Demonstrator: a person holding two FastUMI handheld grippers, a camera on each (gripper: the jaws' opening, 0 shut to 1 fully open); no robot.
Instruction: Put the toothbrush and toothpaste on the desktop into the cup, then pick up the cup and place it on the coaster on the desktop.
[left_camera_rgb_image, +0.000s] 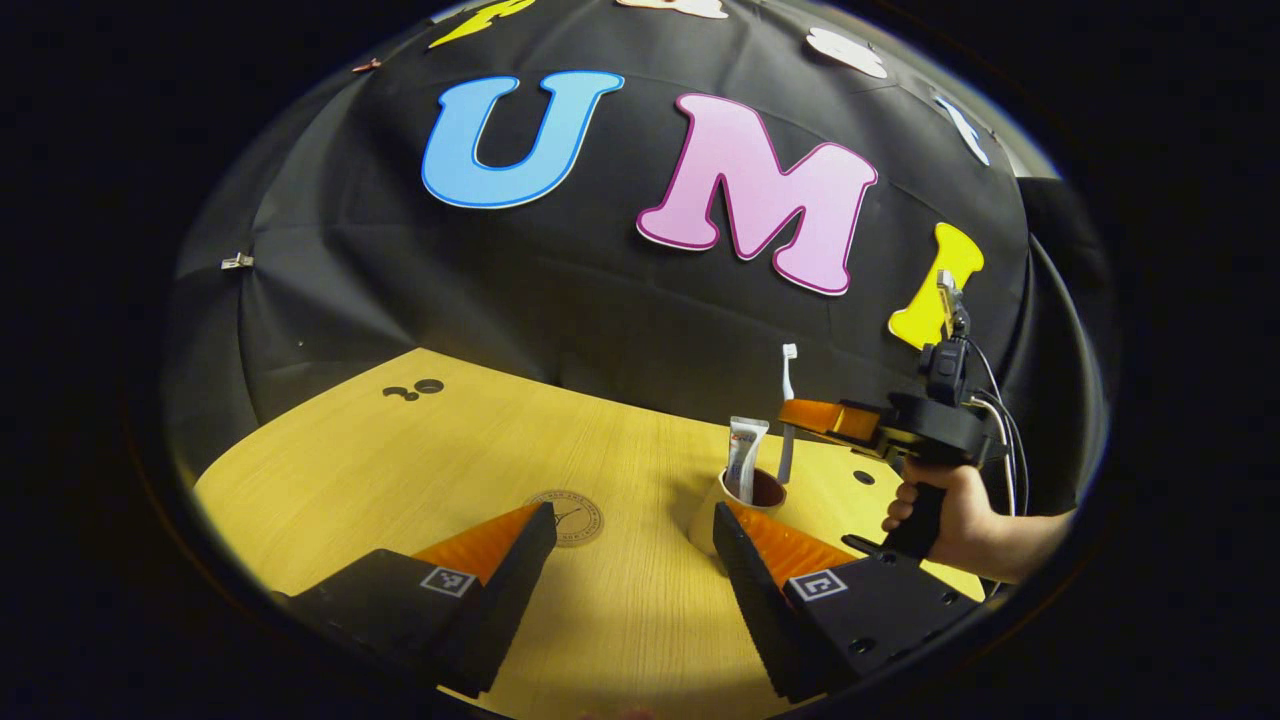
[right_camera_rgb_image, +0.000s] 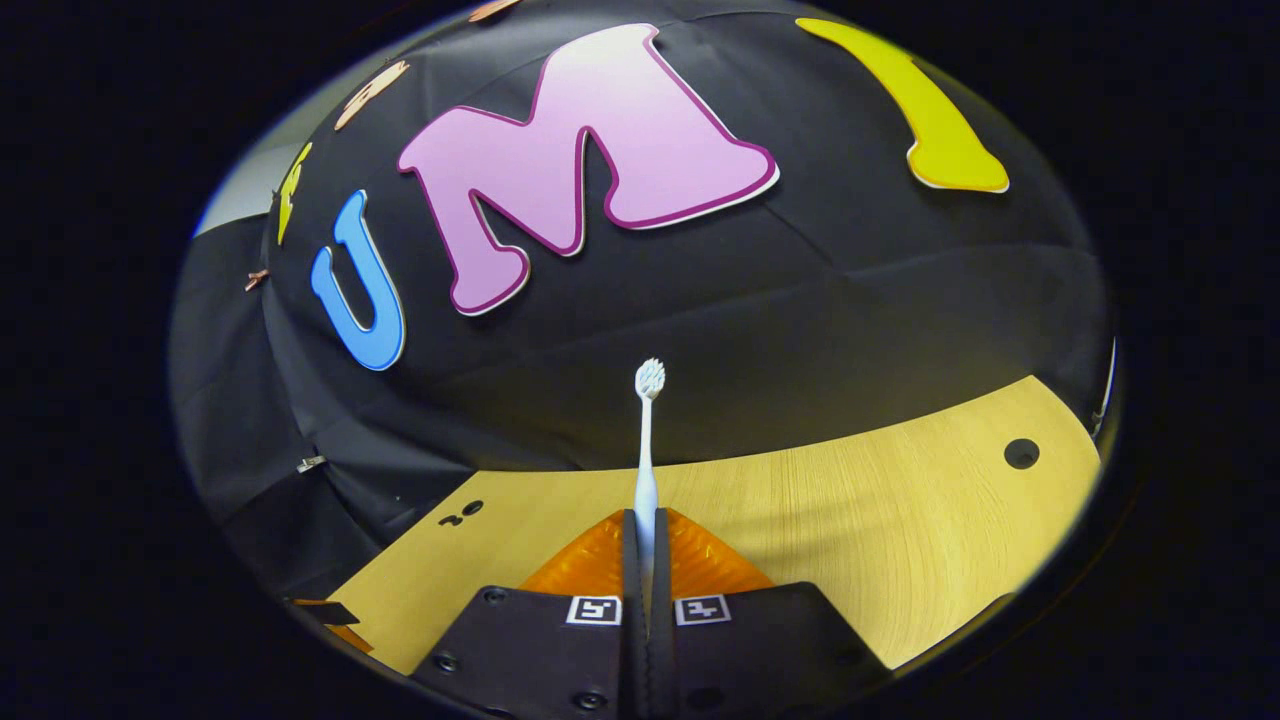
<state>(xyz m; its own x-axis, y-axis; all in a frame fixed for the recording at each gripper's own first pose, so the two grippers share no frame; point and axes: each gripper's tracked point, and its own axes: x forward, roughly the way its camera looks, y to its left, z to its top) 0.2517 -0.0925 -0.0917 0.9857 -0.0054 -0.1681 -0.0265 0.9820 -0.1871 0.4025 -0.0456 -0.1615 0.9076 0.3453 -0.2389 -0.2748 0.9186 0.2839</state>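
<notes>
In the left gripper view, the left gripper (left_camera_rgb_image: 630, 560) occupies the bottom of the frame with its two fingers spread wide apart and nothing between them. Beyond the fingers lies the light wood-grain desktop (left_camera_rgb_image: 400, 470). A round, flat coaster with a dark printed ring (left_camera_rgb_image: 572, 515) lies on the desktop just above the tip of the frame-left finger. A cream-coloured cylindrical cup with a dark brown interior (left_camera_rgb_image: 735, 505) stands upright right of centre; the tip of the frame-right finger overlaps its lower wall in the picture, and contact cannot be determined. A white toothpaste tube with red and blue print (left_camera_rgb_image: 745, 455) stands in the cup, its crimped end up and projecting above the rim.

At the right of the same view, the right gripper (left_camera_rgb_image: 800, 412) is held by a hand (left_camera_rgb_image: 950, 515) on its dark grip. It holds a slim white toothbrush with a pale blue handle (left_camera_rgb_image: 788, 400) upright, bristle head up. The lower end of the handle hangs above the cup's opening, just behind the tube; whether it has entered the cup cannot be determined.

In the right gripper view, the right gripper (right_camera_rgb_image: 646, 545) appears at bottom centre with both fingers closed against the toothbrush (right_camera_rgb_image: 646, 440) handle. The brush extends straight up the frame, bristle head at mid-height against the black cloth wall (right_camera_rgb_image: 850, 320). The desktop (right_camera_rgb_image: 900, 520) spans the lower right, with a dark round hole (right_camera_rgb_image: 1021, 453) near its right edge.
</notes>
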